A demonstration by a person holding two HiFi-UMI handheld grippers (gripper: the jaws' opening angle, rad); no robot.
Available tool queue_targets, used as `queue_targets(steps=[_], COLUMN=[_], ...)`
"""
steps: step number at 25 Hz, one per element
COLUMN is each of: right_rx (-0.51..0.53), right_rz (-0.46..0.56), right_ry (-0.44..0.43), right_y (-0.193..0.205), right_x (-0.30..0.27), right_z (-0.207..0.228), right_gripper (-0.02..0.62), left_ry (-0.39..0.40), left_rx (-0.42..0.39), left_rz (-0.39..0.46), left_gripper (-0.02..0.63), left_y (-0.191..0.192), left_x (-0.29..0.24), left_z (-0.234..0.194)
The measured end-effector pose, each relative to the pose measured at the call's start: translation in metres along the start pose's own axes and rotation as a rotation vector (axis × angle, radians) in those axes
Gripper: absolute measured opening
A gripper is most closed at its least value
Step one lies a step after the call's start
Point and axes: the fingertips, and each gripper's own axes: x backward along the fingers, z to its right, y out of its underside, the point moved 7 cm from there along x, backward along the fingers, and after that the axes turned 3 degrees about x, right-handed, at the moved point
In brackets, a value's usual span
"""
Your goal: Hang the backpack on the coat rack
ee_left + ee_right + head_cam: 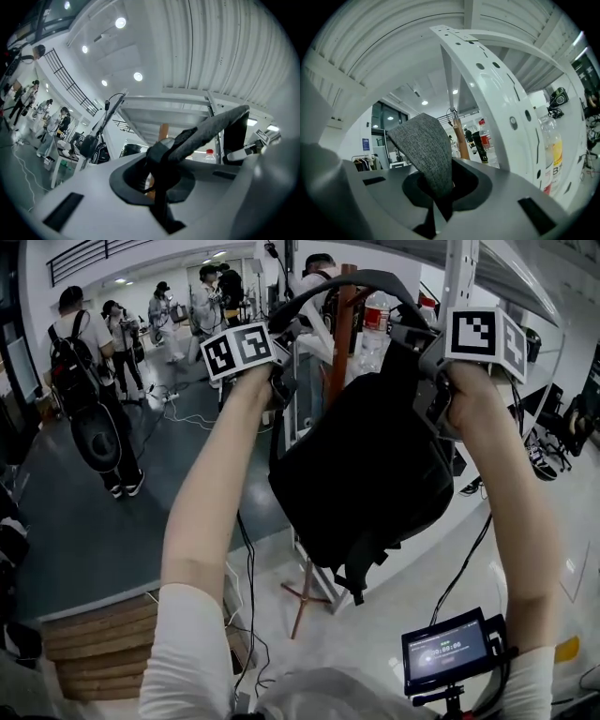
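Clamped tight on strap (347, 279) of backpack (366, 474) with left gripper (159, 168) and right gripper (436, 192); slung below, between both, before coat rack (342, 338).

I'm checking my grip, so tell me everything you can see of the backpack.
The backpack is black fabric, hanging upright, its body sagging below an arched grey woven strap. The left gripper is shut on one end of the strap, the right gripper on the other. A loose webbing tail dangles at the bottom.
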Motion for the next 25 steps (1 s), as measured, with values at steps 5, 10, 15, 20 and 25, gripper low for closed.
queue_targets(steps=[5,10,15,20,25], right_rx=[-0.028,-0.025,-0.001,0.092,0.236], right_rz=[-0.006,-0.015,0.009,0.054,0.101], right_ry=[-0.013,-0.090,-0.162,-0.144,-0.124], right_y=[0.016,0.028,0.022,0.022,0.019], right_x=[0.006,0.021,0.046,0.075,0.096], right_z=[0.004,0.001,-0.003,0.002,-0.007], right_gripper=[0.038,0.038,0.038,0.038,0.038], left_ry=[0.077,0.177,0.432,0.604,0.596], left_rx=[0.034,0.031,-0.031,-0.215,-0.366], left_rz=[-0.004,-0.015,-0.086,-0.098,-0.052], left_gripper=[0.005,0.005,0.005,0.006,0.006], left_y=[0.020,0.031,0.031,0.048,0.074], left_x=[0.003,0.015,0.035,0.067,0.094], left_z=[0.011,0.016,0.030,0.039,0.046])
